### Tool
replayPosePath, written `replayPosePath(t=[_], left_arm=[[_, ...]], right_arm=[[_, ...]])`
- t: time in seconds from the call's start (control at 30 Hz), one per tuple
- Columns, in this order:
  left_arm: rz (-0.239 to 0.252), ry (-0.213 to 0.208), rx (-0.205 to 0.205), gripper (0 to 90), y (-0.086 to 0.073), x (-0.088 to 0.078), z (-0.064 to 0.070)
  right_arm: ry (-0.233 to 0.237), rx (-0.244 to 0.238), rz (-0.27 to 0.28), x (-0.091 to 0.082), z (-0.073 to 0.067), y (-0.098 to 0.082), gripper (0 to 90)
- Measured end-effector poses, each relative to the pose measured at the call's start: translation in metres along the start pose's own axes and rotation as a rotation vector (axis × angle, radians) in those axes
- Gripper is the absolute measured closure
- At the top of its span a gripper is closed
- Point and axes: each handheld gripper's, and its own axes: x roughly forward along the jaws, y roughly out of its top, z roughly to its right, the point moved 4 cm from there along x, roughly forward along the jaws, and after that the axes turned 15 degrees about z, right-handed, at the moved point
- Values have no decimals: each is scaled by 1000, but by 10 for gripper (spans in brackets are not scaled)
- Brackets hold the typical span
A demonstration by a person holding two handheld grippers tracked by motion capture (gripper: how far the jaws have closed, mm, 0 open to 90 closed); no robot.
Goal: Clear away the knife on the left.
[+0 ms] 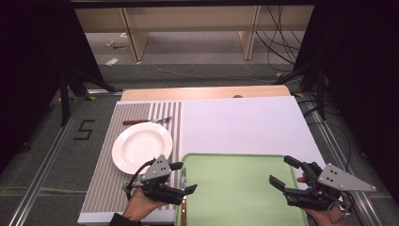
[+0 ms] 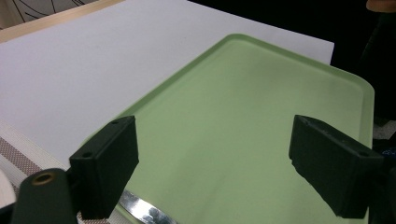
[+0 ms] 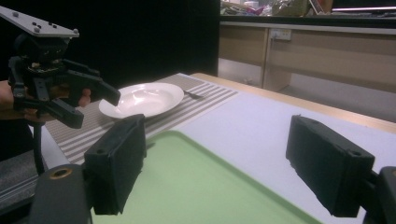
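Both hand-held grippers (image 1: 183, 178) (image 1: 284, 172) flank tray (image 1: 235, 188) edges.

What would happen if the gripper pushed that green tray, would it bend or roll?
The green tray looks flat and stiff with a raised rim, so it would probably slide, not roll or bend. It lies on the smooth white board, so it may slip easily. The left gripper is open beside it.

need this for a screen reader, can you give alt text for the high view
Two hand-held tongs, the left tongs and right tongs, hover open at either side of an empty green tray on a white table. A white plate and fork lie on a striped mat at left.
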Motion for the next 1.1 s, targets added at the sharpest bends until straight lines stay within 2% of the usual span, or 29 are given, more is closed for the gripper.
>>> replayPosePath(t=[0.07,0.13,0.17,0.37,0.4,0.73,0.77,0.93,1.1], left_arm=[[-1,4,-13,156,-1,-2,0],[18,11,-49,156,-2,-3,3],[17,14,-34,156,-1,-3,3],[1,6,-30,156,-3,1,5],[-5,7,-20,156,-3,1,5],[0,8,-16,156,-2,2,4],[-6,6,-27,156,-3,2,5],[-13,5,-32,156,-3,3,7],[-16,-5,-13,157,-3,3,6]], right_arm=[[0,-1,0,0,0,0,213],[0,0,0,0,0,0,213],[0,0,-1,0,0,0,213],[2,-3,-2,0,0,0,213],[1,0,-4,0,0,0,213],[3,-2,-3,0,0,0,213],[2,0,-4,0,0,0,213],[2,0,-4,0,0,0,213],[2,0,-5,0,0,0,213]])
